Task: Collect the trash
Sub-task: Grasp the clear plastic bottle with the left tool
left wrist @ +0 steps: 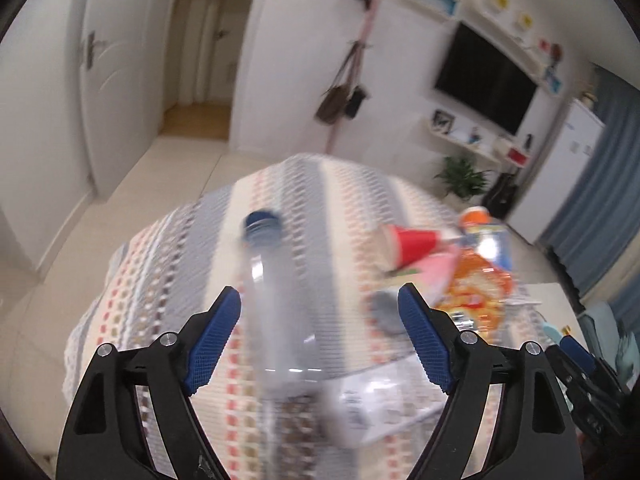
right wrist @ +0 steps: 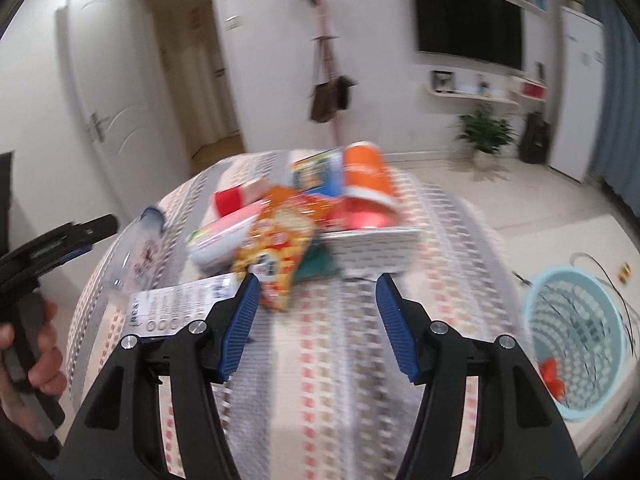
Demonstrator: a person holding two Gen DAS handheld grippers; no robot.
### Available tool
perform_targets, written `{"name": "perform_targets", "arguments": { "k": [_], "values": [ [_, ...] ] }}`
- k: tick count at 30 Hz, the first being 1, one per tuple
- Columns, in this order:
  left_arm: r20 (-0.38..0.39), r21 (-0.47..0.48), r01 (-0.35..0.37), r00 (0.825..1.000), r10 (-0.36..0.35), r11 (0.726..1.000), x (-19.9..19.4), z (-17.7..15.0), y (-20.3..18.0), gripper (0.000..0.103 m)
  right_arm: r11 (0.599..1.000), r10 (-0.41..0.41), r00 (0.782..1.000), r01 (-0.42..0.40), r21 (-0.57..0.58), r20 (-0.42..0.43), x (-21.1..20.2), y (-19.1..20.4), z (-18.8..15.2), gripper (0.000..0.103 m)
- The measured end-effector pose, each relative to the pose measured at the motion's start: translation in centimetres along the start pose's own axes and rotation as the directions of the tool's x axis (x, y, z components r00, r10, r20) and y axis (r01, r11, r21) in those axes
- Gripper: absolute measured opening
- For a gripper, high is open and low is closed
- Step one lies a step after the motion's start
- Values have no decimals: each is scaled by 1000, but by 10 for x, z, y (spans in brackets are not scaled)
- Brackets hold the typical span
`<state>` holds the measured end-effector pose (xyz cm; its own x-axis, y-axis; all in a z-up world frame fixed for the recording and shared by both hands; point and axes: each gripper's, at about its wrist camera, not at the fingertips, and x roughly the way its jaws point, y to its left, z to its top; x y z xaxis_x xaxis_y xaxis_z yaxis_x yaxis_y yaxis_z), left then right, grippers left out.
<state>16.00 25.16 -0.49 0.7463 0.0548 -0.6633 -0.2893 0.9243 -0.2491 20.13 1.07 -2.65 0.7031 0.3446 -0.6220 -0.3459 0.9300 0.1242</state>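
Note:
A clear plastic bottle (left wrist: 276,292) with a blue cap lies on the patterned tablecloth (left wrist: 168,280), between the spread fingers of my left gripper (left wrist: 320,300), which is open; the view is blurred. The bottle also shows in the right wrist view (right wrist: 136,248). My right gripper (right wrist: 316,288) is open and empty above the cloth, just short of a trash pile: an orange snack bag (right wrist: 280,248), an orange cup (right wrist: 366,176), a red cup (right wrist: 230,200), a white box (right wrist: 376,250) and a printed paper (right wrist: 176,304).
A light blue mesh basket (right wrist: 576,336) stands on the floor right of the table, with a red scrap inside. The left gripper and hand (right wrist: 36,280) show at the left edge. A plant, TV wall and doors lie beyond.

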Motion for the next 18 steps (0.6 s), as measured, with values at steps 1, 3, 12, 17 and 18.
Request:
{"name": "perform_targets", "arguments": {
  "k": [1,3,12,17,18],
  "values": [
    [-11,-6,-8,1000,8,1000,4,1,5,79,1000,4,1000,-4,-21,-8,7,6,1,57],
    [-34,-6,-9,999,9,1000,16,2,12,79,998,30,999,-32,-48,-32,22,18,2,53],
    [-94,22,4,996,-2,1000,54,-1,5,79,987,118,988,-128,-95,-104,55,42,16,36],
    [-92,-8,-4,996,4,1000,63,-10,16,78,973,156,972,-182,-143,-177,78,54,33,36],
    [-102,-20,-5,995,3,1000,67,-9,18,76,967,178,963,-208,-144,-200,84,55,36,36]
  ]
}}
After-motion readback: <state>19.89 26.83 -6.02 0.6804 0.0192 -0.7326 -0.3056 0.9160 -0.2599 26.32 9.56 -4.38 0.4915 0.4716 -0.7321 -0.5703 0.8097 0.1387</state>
